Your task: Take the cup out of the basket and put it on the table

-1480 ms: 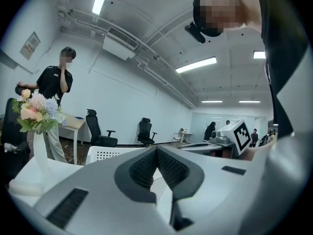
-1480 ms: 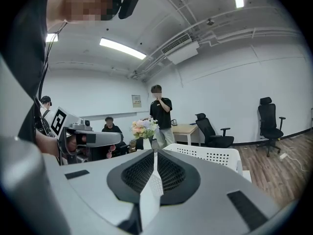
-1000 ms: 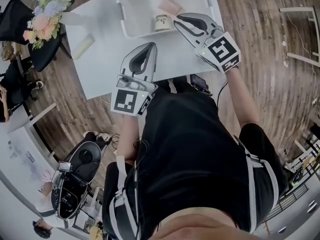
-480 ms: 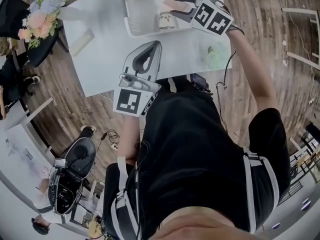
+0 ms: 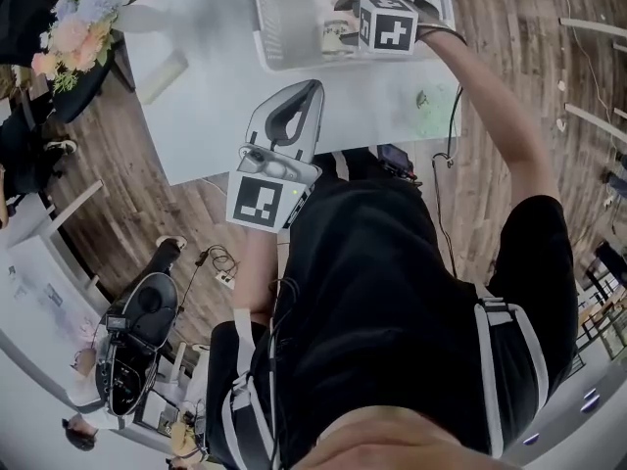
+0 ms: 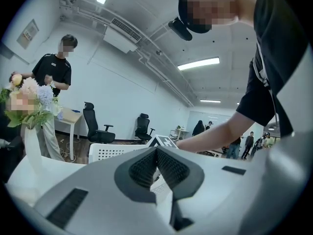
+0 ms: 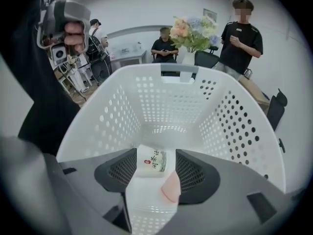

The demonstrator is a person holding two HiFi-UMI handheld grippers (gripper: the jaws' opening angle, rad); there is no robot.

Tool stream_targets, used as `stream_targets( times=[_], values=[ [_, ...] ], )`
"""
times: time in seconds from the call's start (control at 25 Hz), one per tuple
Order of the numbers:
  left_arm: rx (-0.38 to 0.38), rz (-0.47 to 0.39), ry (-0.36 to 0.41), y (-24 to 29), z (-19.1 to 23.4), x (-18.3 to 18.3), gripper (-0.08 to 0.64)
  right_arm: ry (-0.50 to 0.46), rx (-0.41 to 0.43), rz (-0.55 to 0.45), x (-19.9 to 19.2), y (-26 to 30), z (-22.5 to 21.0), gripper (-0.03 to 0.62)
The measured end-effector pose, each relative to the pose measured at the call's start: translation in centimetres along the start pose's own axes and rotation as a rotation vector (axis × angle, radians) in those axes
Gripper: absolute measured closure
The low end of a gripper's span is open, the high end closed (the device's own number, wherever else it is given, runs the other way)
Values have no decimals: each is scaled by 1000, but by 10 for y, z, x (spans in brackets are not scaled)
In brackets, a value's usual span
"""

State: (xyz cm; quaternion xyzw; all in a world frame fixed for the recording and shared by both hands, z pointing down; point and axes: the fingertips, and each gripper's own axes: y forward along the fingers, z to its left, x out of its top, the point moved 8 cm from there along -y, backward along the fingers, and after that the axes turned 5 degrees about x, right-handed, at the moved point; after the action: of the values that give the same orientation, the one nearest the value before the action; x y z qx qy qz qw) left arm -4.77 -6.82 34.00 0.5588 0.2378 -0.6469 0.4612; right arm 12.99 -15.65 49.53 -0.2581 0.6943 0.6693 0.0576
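Note:
The small white cup [image 7: 151, 161] with dark print rests on the floor of the white perforated basket [image 7: 230, 126]. My right gripper [image 7: 155, 152] points steeply down into the basket. Its jaws have just been opening and stand open, one on each side of the cup, and the pads do not press on it. In the head view the cup [image 5: 336, 35] sits just left of the right gripper's marker cube [image 5: 387, 23], inside the basket [image 5: 263, 37]. My left gripper [image 5: 312, 91] hovers over the table's near part, shut with nothing in it, and its pads meet in the left gripper view [image 6: 156, 150].
A pink object [image 7: 171, 187] lies in the basket beside the cup. On the white table [image 5: 216, 116] are a pale roll [image 5: 162, 76], a greenish item [image 5: 426, 101] and a vase of flowers [image 5: 73, 32]. People stand and sit beyond the basket.
My right gripper has swung from the basket's near edge to above the basket, tipped downward and dropped in over the cup, with its jaws now apart. The left gripper stayed put.

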Motion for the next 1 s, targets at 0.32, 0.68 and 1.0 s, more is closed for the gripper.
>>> stream_targets(
  times=[0.32, 0.68, 1.0],
  values=[
    [24, 14, -13, 0, 11, -4, 540, -322, 48, 201, -17, 47, 2, 335],
    [37, 30, -40, -6, 17, -6, 540, -876, 89, 390, -23, 63, -2, 303],
    [11, 37, -36, -1, 15, -10, 540, -1304, 138, 488, -33, 79, 3, 296]
  ],
)
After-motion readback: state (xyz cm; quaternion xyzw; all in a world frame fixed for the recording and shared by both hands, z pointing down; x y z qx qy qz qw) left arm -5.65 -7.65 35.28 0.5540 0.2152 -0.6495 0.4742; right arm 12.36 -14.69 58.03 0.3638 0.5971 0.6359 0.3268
